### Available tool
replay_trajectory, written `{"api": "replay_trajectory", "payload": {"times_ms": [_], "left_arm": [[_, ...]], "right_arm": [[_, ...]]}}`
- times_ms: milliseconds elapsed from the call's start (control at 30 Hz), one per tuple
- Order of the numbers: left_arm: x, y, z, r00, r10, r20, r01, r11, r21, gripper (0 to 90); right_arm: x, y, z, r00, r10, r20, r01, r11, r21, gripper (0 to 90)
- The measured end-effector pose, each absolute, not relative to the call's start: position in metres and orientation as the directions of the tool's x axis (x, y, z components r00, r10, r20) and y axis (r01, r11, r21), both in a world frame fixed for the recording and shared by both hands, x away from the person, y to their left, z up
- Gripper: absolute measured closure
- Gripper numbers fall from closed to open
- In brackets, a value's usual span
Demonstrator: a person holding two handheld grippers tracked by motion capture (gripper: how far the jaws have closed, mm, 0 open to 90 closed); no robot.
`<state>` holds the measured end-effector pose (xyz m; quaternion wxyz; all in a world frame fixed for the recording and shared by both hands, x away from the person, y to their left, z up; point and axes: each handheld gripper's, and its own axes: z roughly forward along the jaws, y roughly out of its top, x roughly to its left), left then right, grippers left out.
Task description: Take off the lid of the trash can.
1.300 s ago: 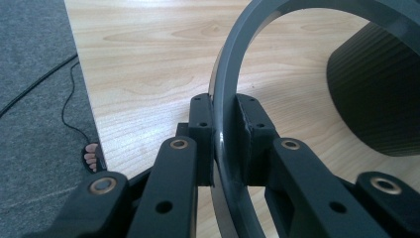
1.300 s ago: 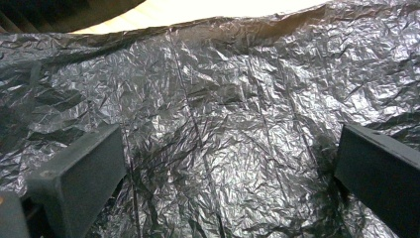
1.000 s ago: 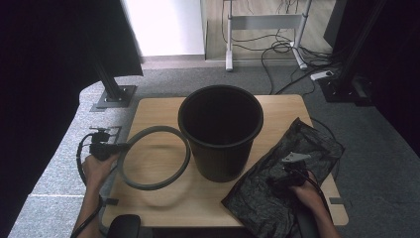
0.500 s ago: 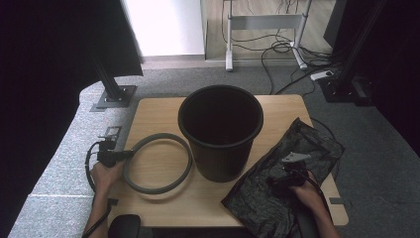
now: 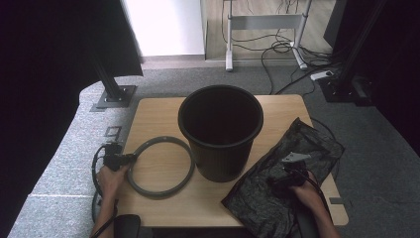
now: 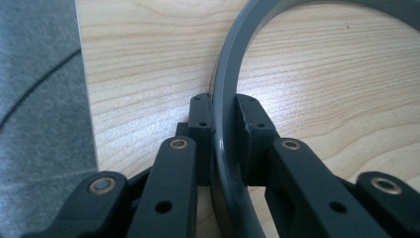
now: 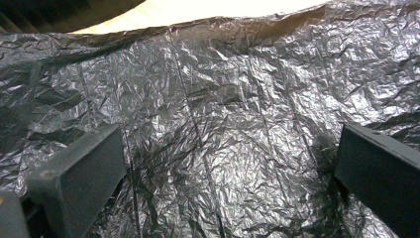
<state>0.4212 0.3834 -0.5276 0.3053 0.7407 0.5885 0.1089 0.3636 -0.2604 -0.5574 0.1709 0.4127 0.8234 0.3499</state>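
Your left gripper [image 5: 130, 157], at the lower left of the high view, has its jaws clamped on the grey ring [image 5: 161, 166]; the ring lies flat on the wooden table [image 5: 153, 114], left of the black bucket [image 5: 221, 130] at centre frame; in the left gripper view the ring [image 6: 229, 99] runs up between the two pads [image 6: 202, 119]. Your right gripper [image 5: 277, 182], lower right, hovers with jaws spread wide over the crumpled black plastic bag [image 5: 282, 183], gripping nothing; the bag [image 7: 223, 124] spans the right gripper view.

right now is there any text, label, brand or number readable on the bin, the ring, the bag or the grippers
None: no readable text on the black bin, grey ring, black plastic bag, left gripper or right gripper.
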Motion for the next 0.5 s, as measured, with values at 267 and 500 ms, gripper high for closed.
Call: {"api": "replay_trajectory", "payload": {"times_ms": [267,500], "left_arm": [[0.420,0.372,-0.529,0.324,0.942,-0.089,0.768,-0.206,0.607,71.2],[0.418,0.360,-0.533,0.359,0.933,-0.024,0.735,-0.267,0.623,38.8]], "right_arm": [[0.364,-0.260,-0.557,-0.601,0.799,0.007,0.560,0.414,0.717,0.0],[0.364,-0.260,-0.557,-0.600,0.800,0.007,0.561,0.414,0.717,0.0]]}}
